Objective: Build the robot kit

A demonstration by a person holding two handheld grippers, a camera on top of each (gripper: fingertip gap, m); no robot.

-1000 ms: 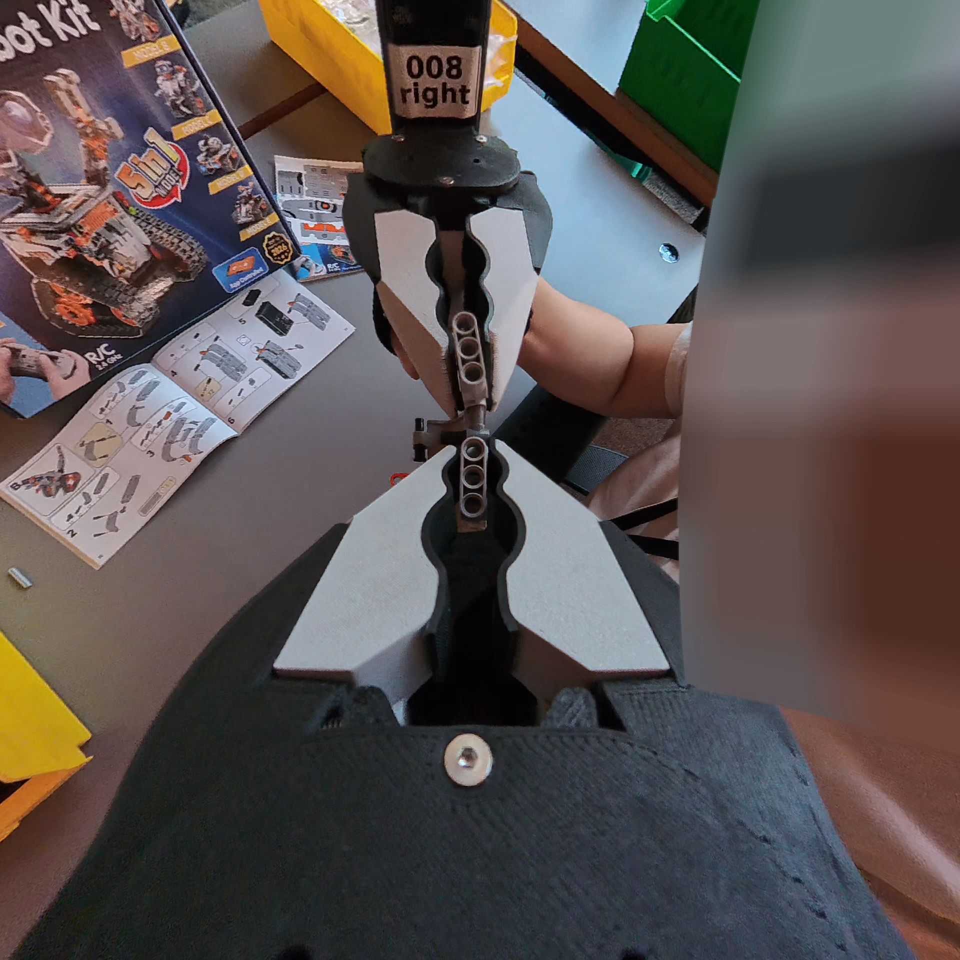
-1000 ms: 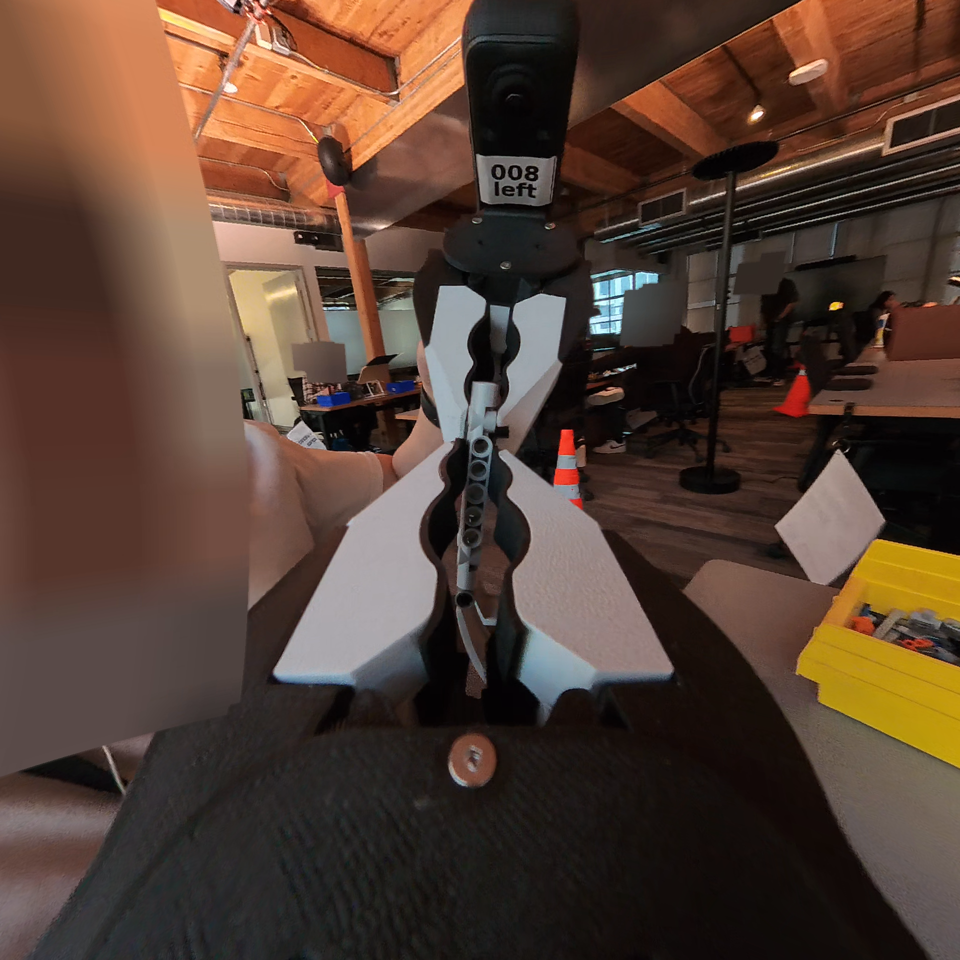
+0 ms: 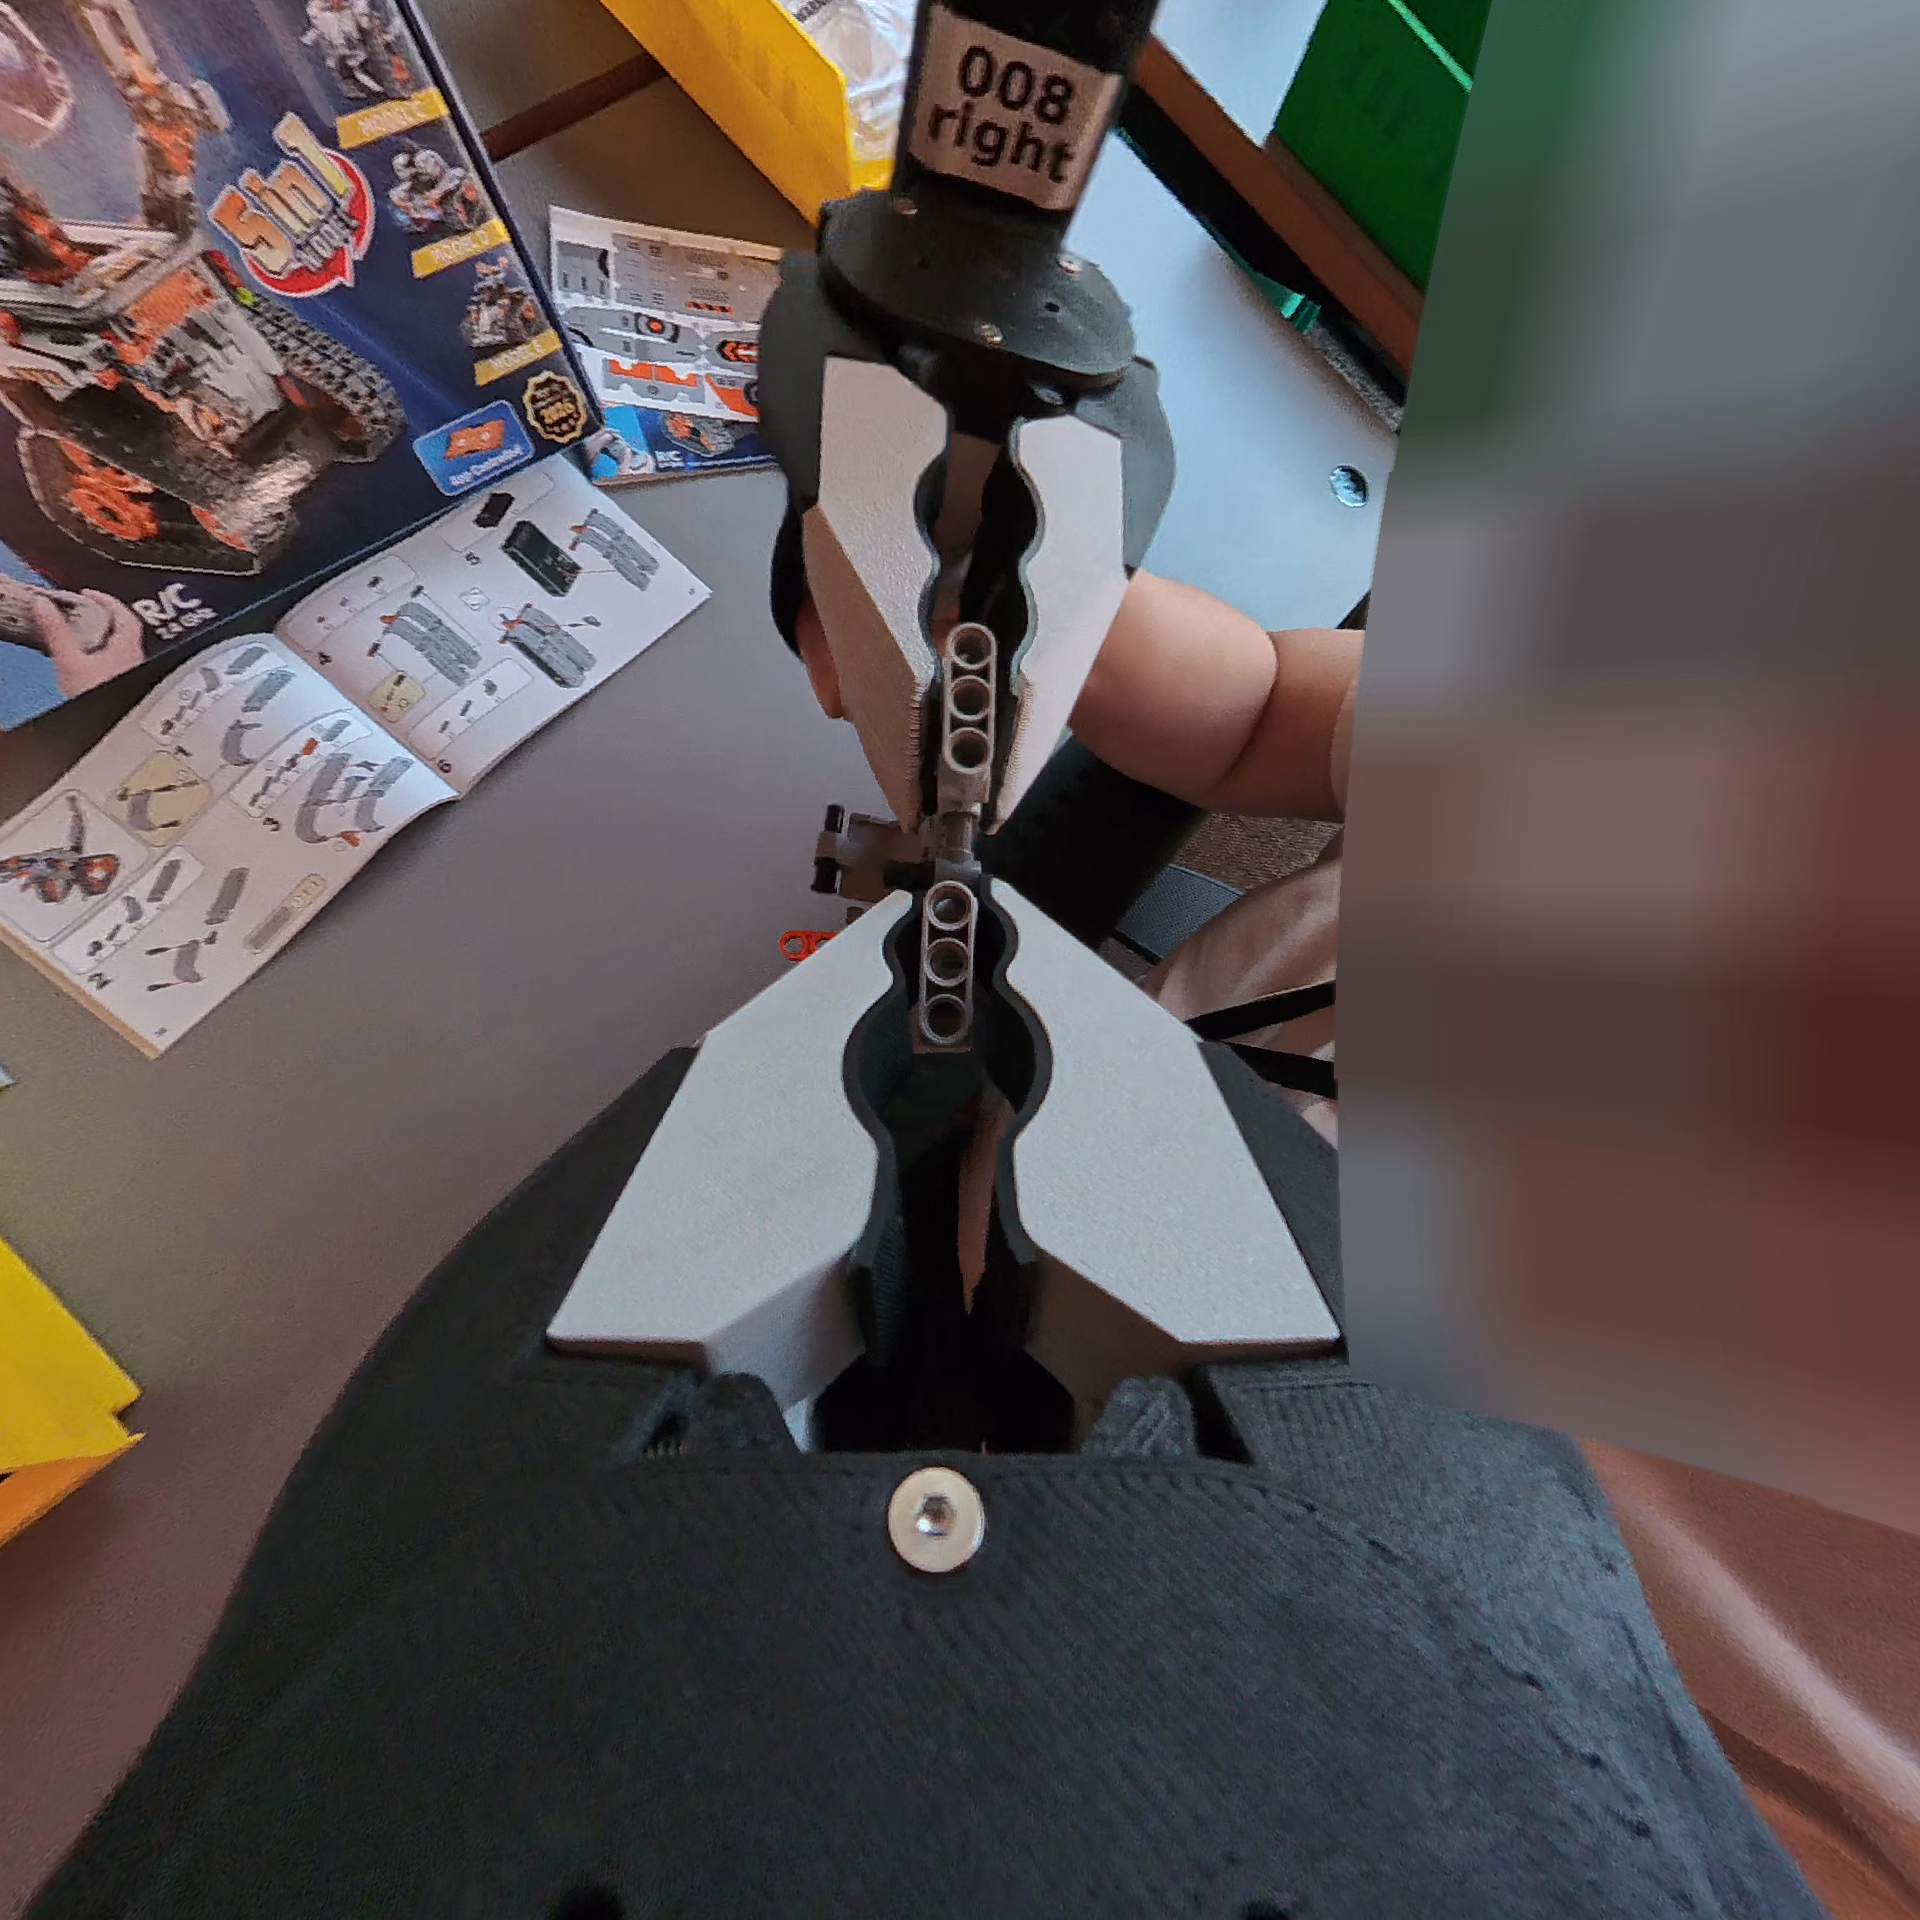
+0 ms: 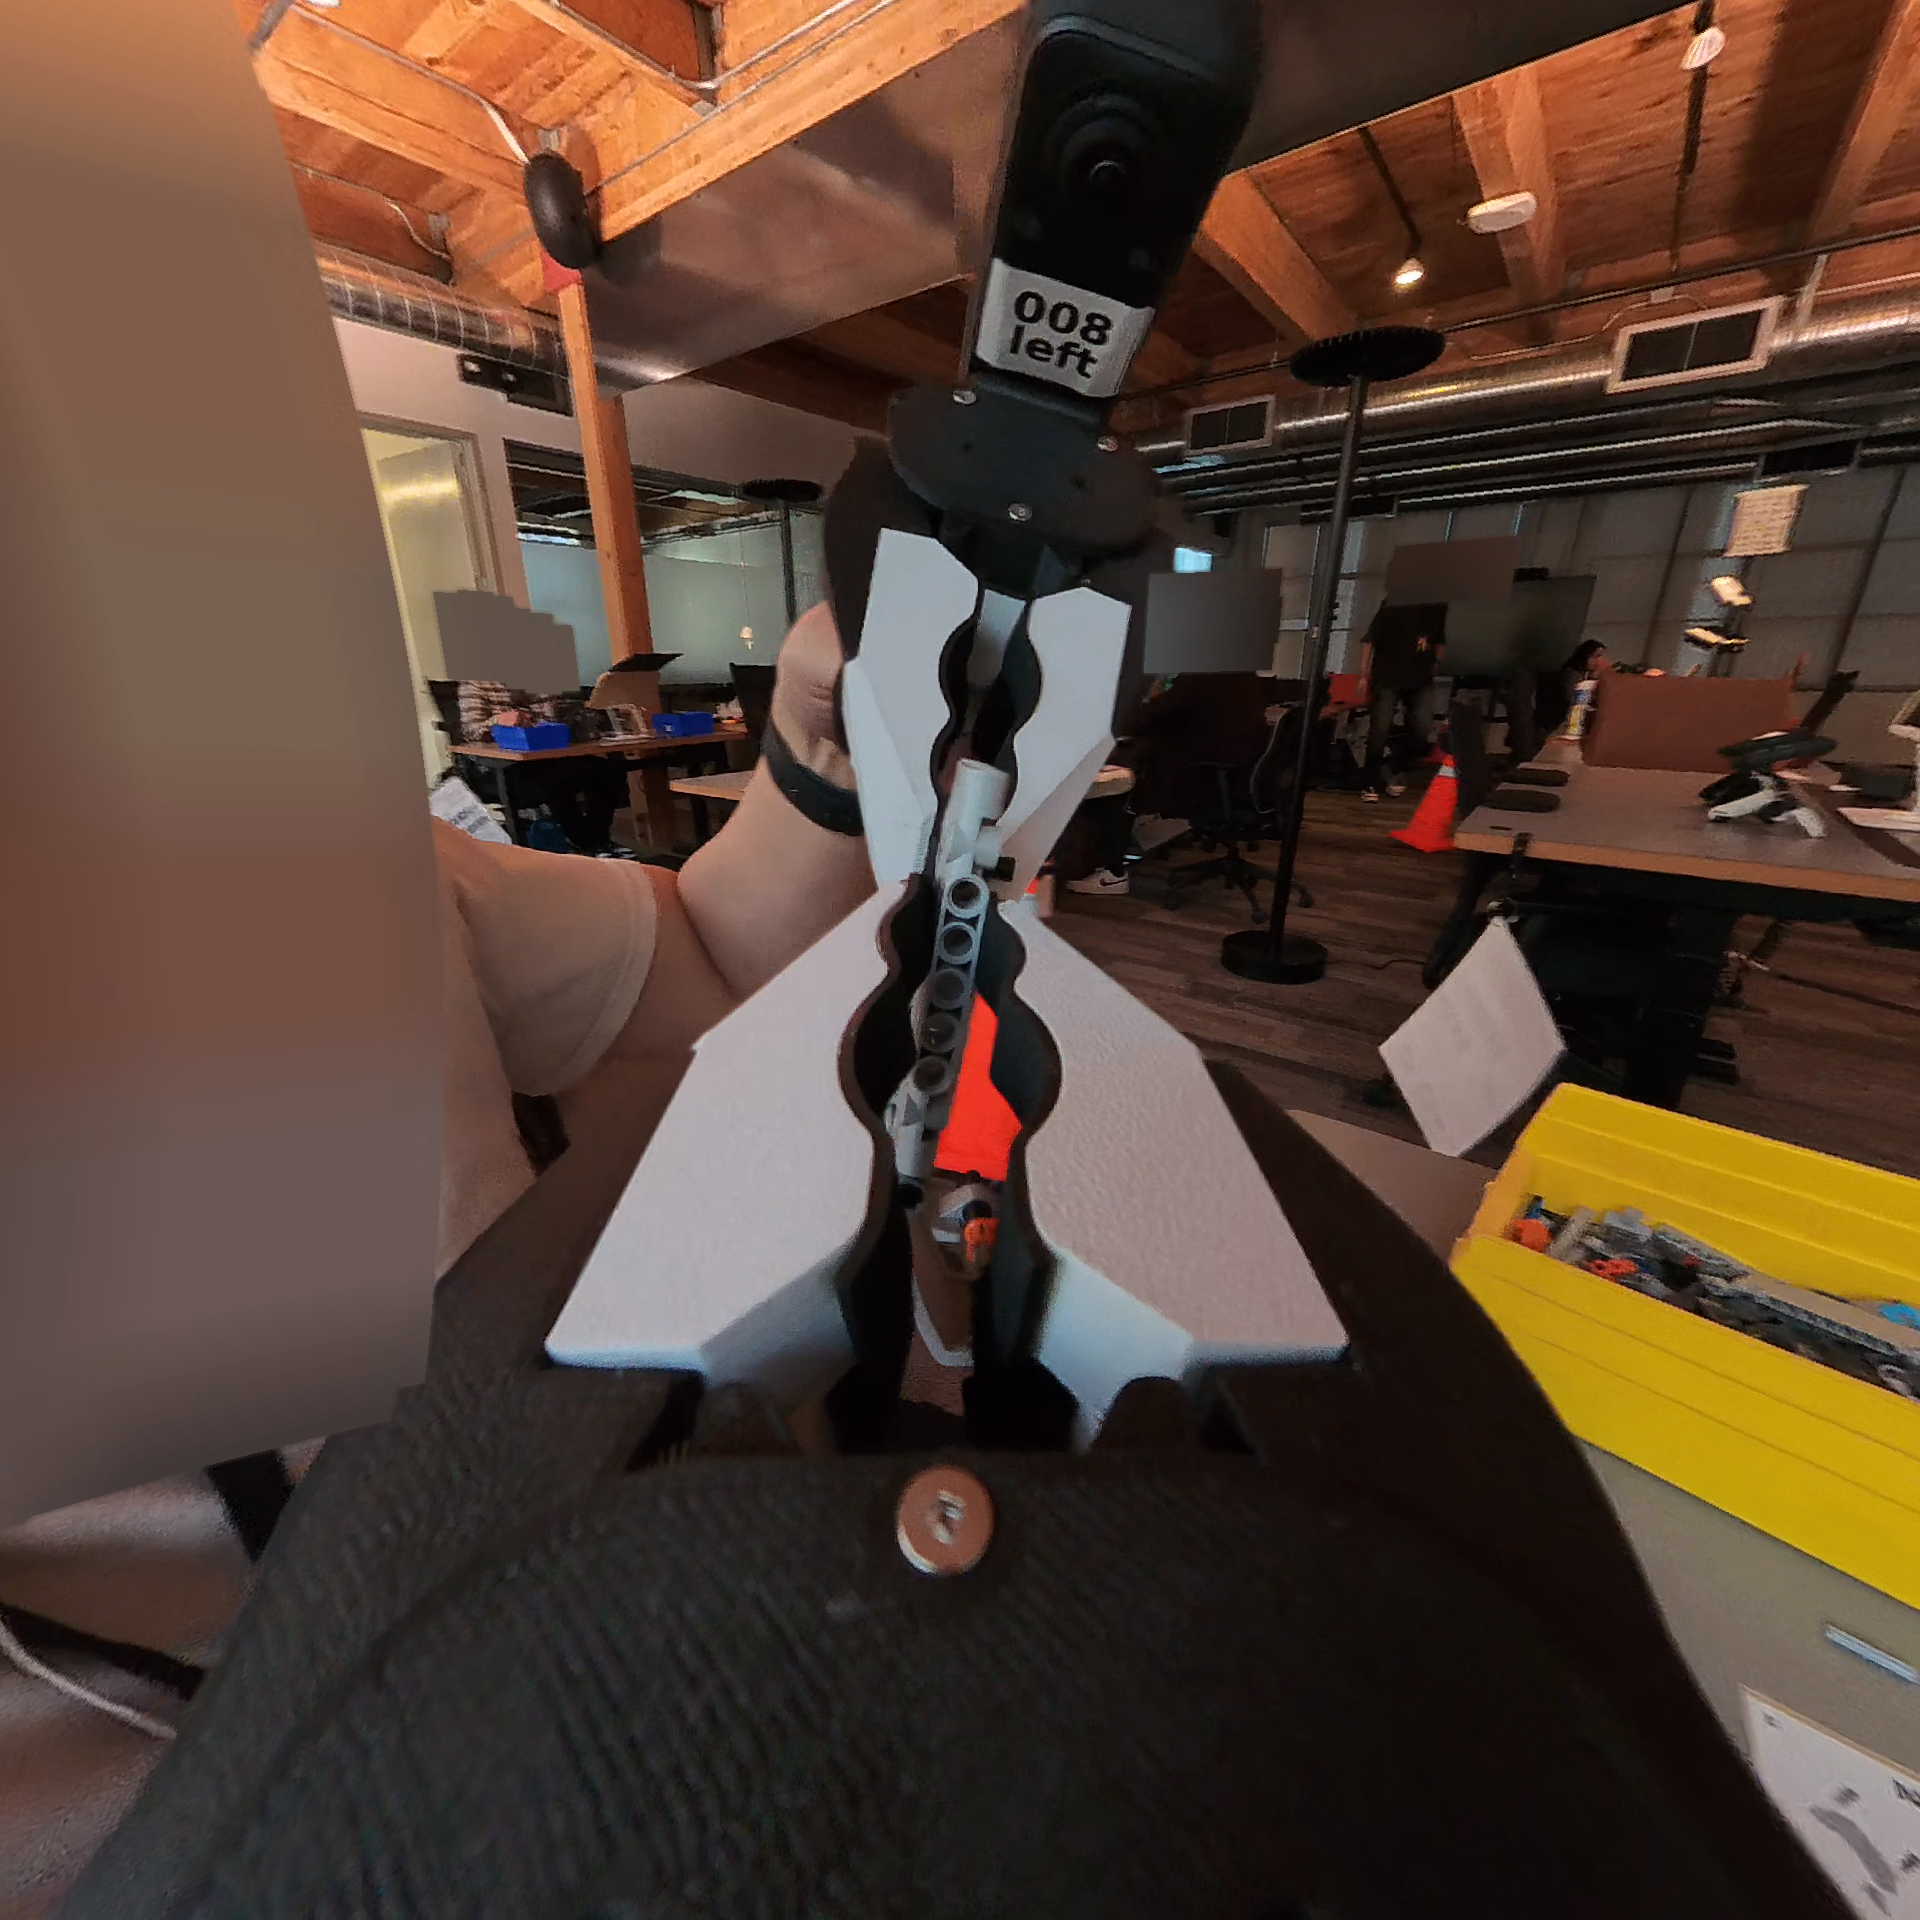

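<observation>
Grey holed beam (image 3: 945, 971) sits pinched in the left tool (image 3: 948, 935), held above the dark worktop (image 3: 520, 1039). Just beyond it, nearly tip to tip, the right tool (image 3: 961, 790) is pressed together on a second grey beam (image 3: 968, 707); a small dark joint between the two is hard to make out. Farther off lie an open instruction booklet (image 3: 312, 748), a toy kit box (image 3: 208, 312) and a yellow bin (image 4: 1714, 1278) of parts. A blurred patch hides one side of each view.

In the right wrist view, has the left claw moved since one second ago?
Yes: the left claw shifted right, closer to the black lamp pole.
</observation>
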